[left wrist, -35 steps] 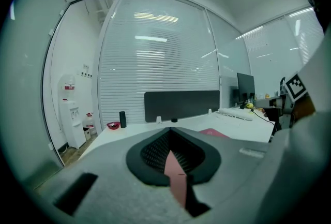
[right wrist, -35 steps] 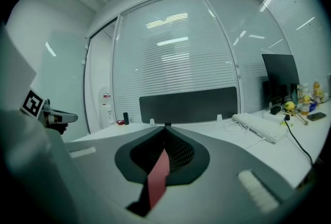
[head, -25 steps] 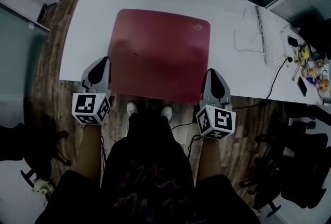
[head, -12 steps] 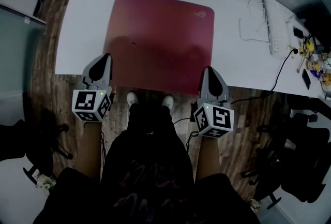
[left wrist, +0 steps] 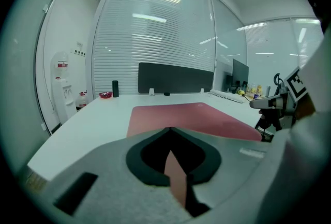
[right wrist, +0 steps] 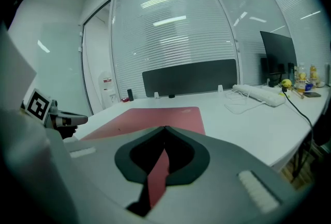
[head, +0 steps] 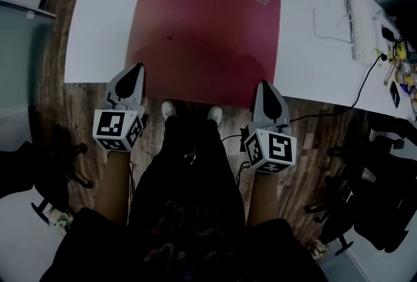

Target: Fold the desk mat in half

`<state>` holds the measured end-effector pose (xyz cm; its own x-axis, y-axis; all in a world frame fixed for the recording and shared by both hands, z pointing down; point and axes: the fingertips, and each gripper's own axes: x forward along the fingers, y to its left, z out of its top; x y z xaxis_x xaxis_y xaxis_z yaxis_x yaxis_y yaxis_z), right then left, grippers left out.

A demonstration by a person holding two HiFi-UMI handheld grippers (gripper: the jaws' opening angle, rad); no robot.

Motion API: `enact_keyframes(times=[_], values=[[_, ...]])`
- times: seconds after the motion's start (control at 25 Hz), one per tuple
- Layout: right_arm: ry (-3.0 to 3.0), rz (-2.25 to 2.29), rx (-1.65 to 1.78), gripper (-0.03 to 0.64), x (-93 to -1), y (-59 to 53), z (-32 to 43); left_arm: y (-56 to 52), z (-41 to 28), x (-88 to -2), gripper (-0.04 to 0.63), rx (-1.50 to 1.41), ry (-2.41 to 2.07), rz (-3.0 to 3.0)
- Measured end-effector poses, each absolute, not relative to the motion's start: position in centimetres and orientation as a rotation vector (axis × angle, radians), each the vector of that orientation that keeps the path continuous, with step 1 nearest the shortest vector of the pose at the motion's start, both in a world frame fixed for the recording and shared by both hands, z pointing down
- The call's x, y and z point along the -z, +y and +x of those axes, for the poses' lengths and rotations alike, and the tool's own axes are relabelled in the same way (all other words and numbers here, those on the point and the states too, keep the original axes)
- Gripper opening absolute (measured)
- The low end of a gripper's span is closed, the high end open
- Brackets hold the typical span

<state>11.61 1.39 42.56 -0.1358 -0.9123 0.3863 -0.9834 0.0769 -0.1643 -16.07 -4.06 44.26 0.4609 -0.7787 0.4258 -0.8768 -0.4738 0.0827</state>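
Observation:
The dark red desk mat (head: 202, 33) lies flat on the white desk (head: 98, 27), with its near edge at the desk's front edge. My left gripper (head: 135, 69) sits at the mat's near left corner and my right gripper (head: 262, 84) at its near right corner. Both are shut, and in each gripper view a thin strip of red mat shows between the closed jaws. The left gripper view looks over my left gripper (left wrist: 169, 130) along the mat (left wrist: 191, 117). The right gripper view looks past my right gripper (right wrist: 165, 129) across the mat (right wrist: 150, 119).
A white keyboard (head: 360, 20) and a loose white cable (head: 326, 20) lie on the desk's right part, and a black cable (head: 365, 88) hangs over its front edge. Black office chairs (head: 384, 196) stand on the floor at right. A dark partition (left wrist: 176, 80) lines the desk's far edge.
The head view has shifted, so the desk and mat sit higher in the picture. Both grippers stay shut at the mat's near corners.

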Motion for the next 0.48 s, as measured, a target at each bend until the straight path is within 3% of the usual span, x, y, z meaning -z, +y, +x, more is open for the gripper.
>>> enact_keyframes(times=[0.48], values=[[-2.131,1.850,-0.667,0.006,-47.5,3.0,9.4,-1.7,-15.7,-48.7,-0.002,-0.550,-1.344,2.388]])
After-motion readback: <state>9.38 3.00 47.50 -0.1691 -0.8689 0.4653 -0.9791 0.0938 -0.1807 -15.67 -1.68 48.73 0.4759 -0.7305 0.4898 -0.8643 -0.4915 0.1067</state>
